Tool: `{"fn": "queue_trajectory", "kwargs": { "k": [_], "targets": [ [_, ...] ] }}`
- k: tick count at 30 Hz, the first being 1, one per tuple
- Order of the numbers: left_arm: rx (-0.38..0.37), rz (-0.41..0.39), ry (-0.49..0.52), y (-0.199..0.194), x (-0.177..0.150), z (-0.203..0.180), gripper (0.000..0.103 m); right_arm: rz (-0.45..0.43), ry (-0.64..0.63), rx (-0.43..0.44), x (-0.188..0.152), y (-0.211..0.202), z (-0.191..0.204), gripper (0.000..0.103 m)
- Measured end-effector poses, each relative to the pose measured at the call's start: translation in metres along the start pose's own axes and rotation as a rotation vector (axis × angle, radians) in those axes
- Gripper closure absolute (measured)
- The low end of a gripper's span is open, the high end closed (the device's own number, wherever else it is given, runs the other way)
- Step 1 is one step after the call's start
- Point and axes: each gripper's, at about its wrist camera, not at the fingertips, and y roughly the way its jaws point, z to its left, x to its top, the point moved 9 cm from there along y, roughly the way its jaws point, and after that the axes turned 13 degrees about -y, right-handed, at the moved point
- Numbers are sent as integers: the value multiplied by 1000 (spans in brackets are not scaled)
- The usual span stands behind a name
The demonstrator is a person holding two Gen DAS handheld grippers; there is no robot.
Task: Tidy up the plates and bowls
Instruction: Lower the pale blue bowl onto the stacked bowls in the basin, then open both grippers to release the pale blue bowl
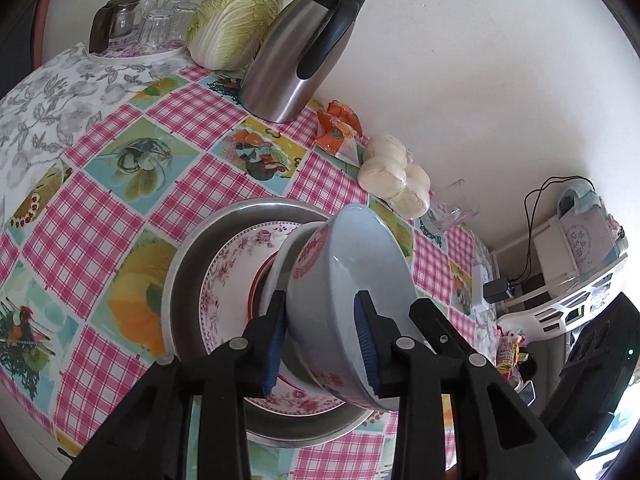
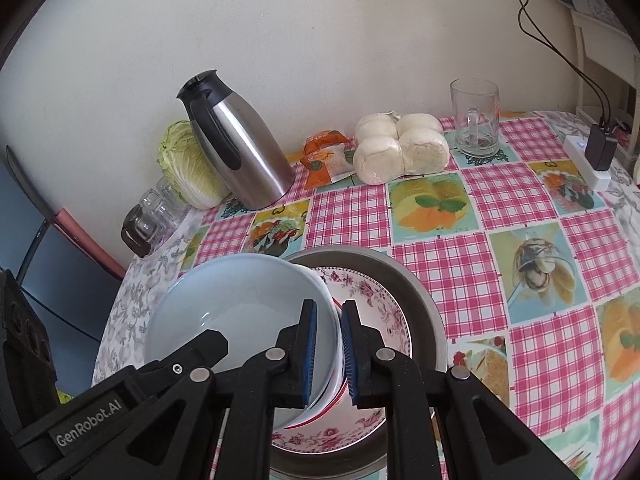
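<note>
The left wrist view showed the left gripper (image 1: 322, 344) at lower centre with its blue pads set either side of the wall of a pale blue bowl (image 1: 352, 280), one pad outside, one inside; whether they pressed on it or had slackened could not be told. The bowl was tilted steeply, its red-patterned outside facing left, above a floral plate (image 1: 228, 276) that lay inside a metal basin (image 1: 188, 264) on the checked tablecloth (image 1: 192, 120). In the right wrist view, the right gripper (image 2: 329, 354) at lower centre was clamped on the opposite rim of the same bowl (image 2: 240, 304), which appeared nested with at least one more red-rimmed bowl beneath it. Holding the bowl from both sides probably kept the heavy, slippery stack level enough to lower it onto the plate, so that the crockery gathered in one pile inside the basin. A steel thermos jug (image 2: 240, 148), a cabbage (image 2: 184, 164), wrapped buns (image 2: 400, 148) and a glass mug (image 2: 476, 120) stood along the wall in the upper part of the frame, well apart from the stack.
</note>
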Motion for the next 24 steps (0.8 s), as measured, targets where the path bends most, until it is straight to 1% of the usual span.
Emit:
{"fn": "queue_trajectory", "kwargs": {
  "k": [2, 3, 8, 9, 10, 11, 12, 16, 20, 24],
  "targets": [
    [-12, 0, -6, -1, -1, -2, 60, 0, 0, -3, 0, 1, -1, 88],
    [-12, -1, -6, -3, -1, -3, 59, 4, 4, -5, -1, 2, -2, 88],
    [-35, 7, 8, -7, -3, -10, 41, 16, 18, 12, -5, 8, -4, 88],
    [-33, 6, 10, -8, -3, -10, 38, 16, 13, 8, -5, 8, -3, 88],
    [-24, -6, 13, -10, -2, -9, 34, 18, 7, -3, -5, 9, -3, 88],
    [-17, -21, 16, -14, 0, -8, 32, 18, 0, -17, -5, 10, -4, 86],
    [-15, -34, 17, -18, 2, -8, 31, 7, 0, -14, -5, 9, -4, 86],
    [-35, -79, 7, -32, 11, -4, 31, 8, 8, -7, -4, 9, -6, 86],
    [-20, -76, -24, -30, 13, 7, 31, 3, -1, -28, -3, 3, -6, 86],
    [-8, -86, -26, -34, 13, 9, 29, -13, -15, -41, -1, -9, -5, 86]
  ]
}}
